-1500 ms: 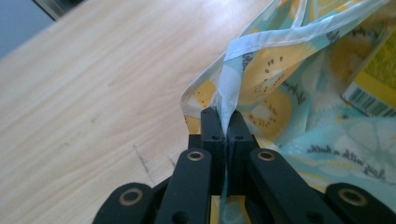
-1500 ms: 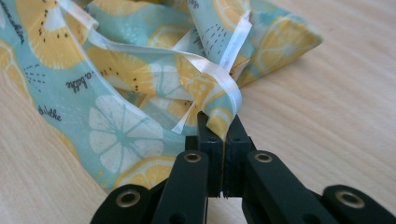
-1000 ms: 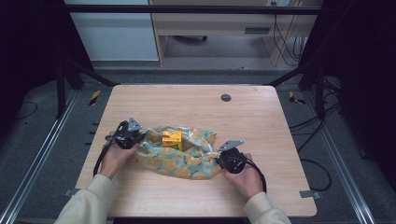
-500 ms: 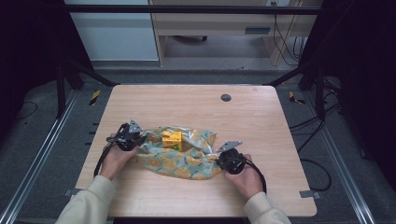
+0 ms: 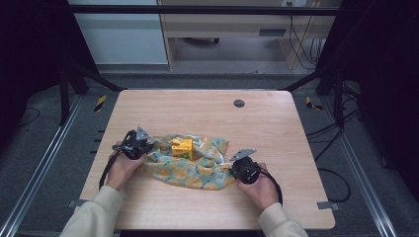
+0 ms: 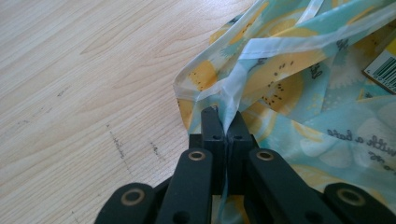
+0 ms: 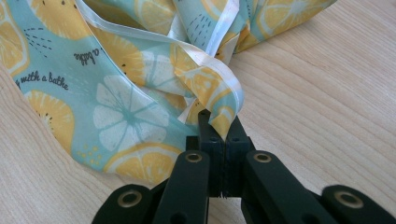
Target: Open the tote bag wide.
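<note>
A light-blue cloth [image 5: 197, 165] printed with yellow citrus slices lies crumpled on the wooden table [image 5: 207, 118]. A small yellow box [image 5: 182, 146] rests on the cloth near its middle. My left gripper [image 5: 146, 144] is shut on the cloth's left edge [image 6: 224, 93], the hem pinched between its jaws. My right gripper [image 5: 235, 167] is shut on the right corner of the cloth [image 7: 219, 112], which folds over just above the jaws. A corner of the yellow box with a barcode [image 6: 385, 70] shows at the right edge of the left gripper view.
A round grommet hole [image 5: 239, 103] sits in the table's far side. Bare wood [image 5: 197, 207] runs between the cloth and the near edge. Cables [image 5: 326, 133] trail off the table's right side.
Both grippers keep their hold on the cloth. The right gripper has shifted slightly toward the near edge, and the cloth's lie has changed a little.
</note>
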Demonstrator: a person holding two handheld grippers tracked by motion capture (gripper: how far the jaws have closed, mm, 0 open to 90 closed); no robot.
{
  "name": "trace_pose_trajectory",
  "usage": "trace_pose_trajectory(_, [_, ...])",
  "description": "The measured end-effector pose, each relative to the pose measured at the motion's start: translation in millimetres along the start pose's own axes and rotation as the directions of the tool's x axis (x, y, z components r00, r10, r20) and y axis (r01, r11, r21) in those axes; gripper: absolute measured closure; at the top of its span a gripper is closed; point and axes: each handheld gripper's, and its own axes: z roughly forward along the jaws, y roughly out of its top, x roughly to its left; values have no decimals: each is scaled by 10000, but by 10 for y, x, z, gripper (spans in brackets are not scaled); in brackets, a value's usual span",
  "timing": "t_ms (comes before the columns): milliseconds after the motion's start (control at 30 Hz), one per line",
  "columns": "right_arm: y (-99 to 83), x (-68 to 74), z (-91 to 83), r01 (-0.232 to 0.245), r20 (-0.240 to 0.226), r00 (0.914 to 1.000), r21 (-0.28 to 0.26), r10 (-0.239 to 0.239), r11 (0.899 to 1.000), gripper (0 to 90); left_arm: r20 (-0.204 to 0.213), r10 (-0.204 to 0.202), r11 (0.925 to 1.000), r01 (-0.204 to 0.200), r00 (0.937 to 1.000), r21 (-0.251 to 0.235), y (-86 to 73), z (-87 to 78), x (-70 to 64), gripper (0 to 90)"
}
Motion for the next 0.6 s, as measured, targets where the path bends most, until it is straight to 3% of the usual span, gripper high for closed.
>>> trace_pose_trajectory(367, [-8,-4,1,-130,34,9999,52,130,9999,882,-85,-104,9999,104,9999,-36,-25,-20,-7,864])
trace_pose_trajectory(500, [-7,-8,-73,-327,155,9993,-715,339,9969,609,-556,-317,9971,277,9980,-710,3,-167,-21,621])
trace_pose_trajectory(600, [61,9,-234,-577,318,9974,-1756,643,9828,404,-635,-526,9880,427,9966,-1484,70,-356,-29,451])
